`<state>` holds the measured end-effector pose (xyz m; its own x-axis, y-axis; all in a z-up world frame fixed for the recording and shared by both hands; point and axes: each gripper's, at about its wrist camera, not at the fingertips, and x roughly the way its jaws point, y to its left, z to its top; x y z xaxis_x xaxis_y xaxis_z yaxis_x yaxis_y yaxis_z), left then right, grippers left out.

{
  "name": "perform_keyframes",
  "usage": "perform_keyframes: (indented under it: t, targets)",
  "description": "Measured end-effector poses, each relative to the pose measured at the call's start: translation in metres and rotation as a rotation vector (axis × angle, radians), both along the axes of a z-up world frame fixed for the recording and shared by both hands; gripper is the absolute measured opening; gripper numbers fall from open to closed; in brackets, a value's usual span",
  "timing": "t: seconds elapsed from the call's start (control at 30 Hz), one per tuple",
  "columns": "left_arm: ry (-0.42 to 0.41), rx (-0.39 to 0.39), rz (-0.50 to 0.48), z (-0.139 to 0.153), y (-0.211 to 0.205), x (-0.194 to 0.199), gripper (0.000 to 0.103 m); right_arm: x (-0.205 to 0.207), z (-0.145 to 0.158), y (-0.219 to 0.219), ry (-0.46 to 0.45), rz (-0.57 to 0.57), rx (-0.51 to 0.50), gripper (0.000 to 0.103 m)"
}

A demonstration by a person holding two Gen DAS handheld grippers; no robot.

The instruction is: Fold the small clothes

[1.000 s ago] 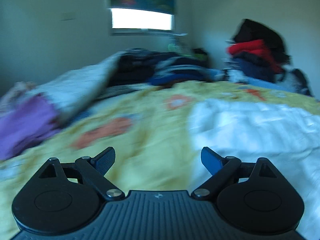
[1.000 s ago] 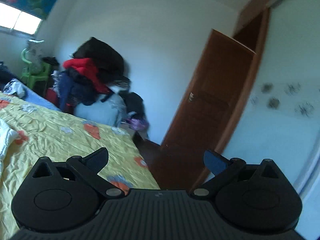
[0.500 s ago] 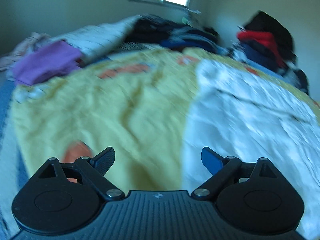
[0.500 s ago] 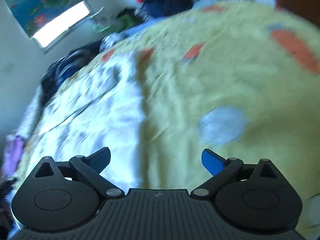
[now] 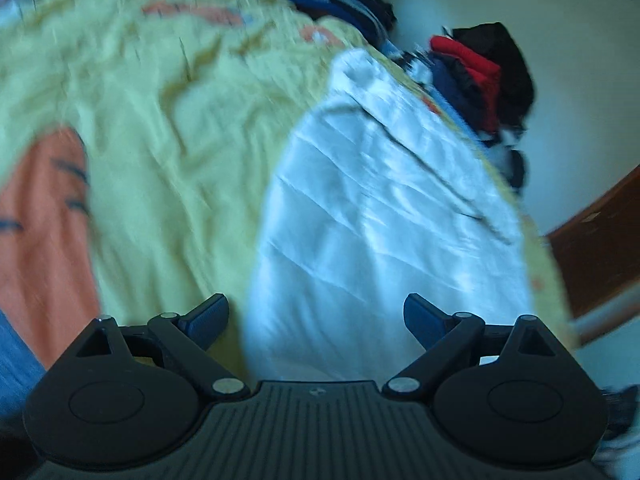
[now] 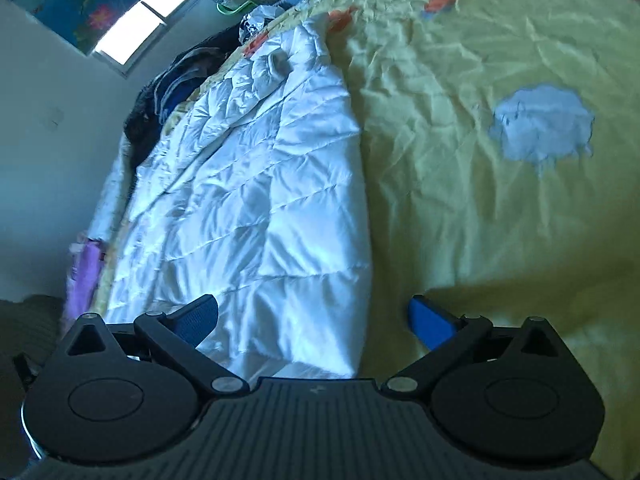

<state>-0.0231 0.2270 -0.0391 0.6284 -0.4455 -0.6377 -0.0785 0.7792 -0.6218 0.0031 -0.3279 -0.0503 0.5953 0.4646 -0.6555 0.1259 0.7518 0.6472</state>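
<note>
1. White, quilted, satiny padded garment (image 6: 256,200) lies spread flat on the yellow flower-printed bedsheet (image 6: 460,168), its long edge running toward the far end of the bed and its near hem just under both cameras.
2. A second ago the right gripper (image 6: 312,316) faced the brown door and the wall, and the left gripper (image 5: 316,316) looked level across the bed at the window; both now tilt down over the garment's near end.
3. The left gripper's jaws stand wide apart with nothing between them; they straddle the garment's left edge, one finger over bare sheet, the other over white fabric (image 5: 380,200).
4. The right gripper's jaws are equally wide and empty, straddling the garment's right edge, with its shadow falling on the sheet beside it.
5. This shift suggests the reach is under way: the two claws seem to line up on the two near corners, so the first fold is not yet started.
6. The left view is blurred, so I cannot tell whether either finger touches the cloth.
7. Piled dark and red clothes (image 5: 480,72) sit beyond the far edge of the bed, well apart from the work.
</note>
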Motion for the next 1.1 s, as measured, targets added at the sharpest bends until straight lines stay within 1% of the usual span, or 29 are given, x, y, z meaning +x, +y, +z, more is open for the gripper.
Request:
perform_keyframes:
  t: [0.07, 0.17, 0.27, 0.33, 0.4, 0.43, 0.47, 0.5, 0.53, 0.57, 0.67, 0.73, 0.83, 0.93, 1.1]
  targets:
    - [0.024, -0.068, -0.064, -0.002, -0.006, -0.002, 0.095, -0.002, -0.001, 0.001, 0.018, 0.027, 0.066, 0.102]
    - [0.061, -0.075, -0.137, -0.006, -0.019, -0.003, 0.095, -0.004, -0.006, 0.007, 0.032, 0.058, 0.136, 0.102]
    - [0.062, -0.059, -0.139, -0.005, -0.024, -0.004, 0.094, -0.005, -0.011, 0.009, 0.034, 0.068, 0.204, 0.102]
    - [0.085, -0.072, -0.125, -0.005, -0.022, -0.002, 0.094, -0.005, -0.013, 0.009, 0.034, 0.067, 0.237, 0.102]
    - [0.096, -0.075, -0.128, -0.002, -0.021, -0.002, 0.092, -0.005, -0.017, 0.008, 0.048, 0.066, 0.291, 0.103]
    - [0.099, -0.069, -0.131, -0.002, -0.021, -0.002, 0.087, -0.006, -0.018, 0.007, 0.055, 0.069, 0.318, 0.103]
    - [0.100, -0.061, -0.136, -0.001, -0.022, -0.001, 0.075, -0.007, -0.019, 0.006, 0.056, 0.074, 0.339, 0.103]
    - [0.102, -0.050, -0.141, 0.000, -0.024, -0.001, 0.068, -0.008, -0.019, 0.006, 0.057, 0.077, 0.353, 0.103]
    - [0.112, -0.036, -0.143, -0.001, -0.024, 0.000, 0.058, -0.009, -0.019, 0.007, 0.056, 0.077, 0.360, 0.103]
    - [0.129, -0.022, -0.141, -0.003, -0.025, 0.002, 0.054, -0.010, -0.020, 0.007, 0.057, 0.074, 0.356, 0.103]
    - [0.134, -0.027, -0.140, -0.004, -0.022, 0.002, 0.053, -0.010, -0.019, 0.010, 0.044, 0.077, 0.335, 0.103]
    - [0.137, -0.013, -0.150, -0.003, -0.024, 0.002, 0.053, -0.010, -0.018, 0.013, 0.035, 0.084, 0.318, 0.103]
    - [0.140, 0.020, -0.166, 0.000, -0.028, 0.003, 0.049, -0.008, -0.017, 0.017, 0.041, 0.104, 0.305, 0.103]
    - [0.128, 0.028, -0.189, 0.002, -0.031, 0.001, 0.046, -0.008, -0.018, 0.014, 0.044, 0.088, 0.324, 0.103]
    - [0.100, 0.029, -0.212, 0.003, -0.036, 0.000, 0.046, -0.012, -0.021, 0.009, 0.033, 0.050, 0.353, 0.103]
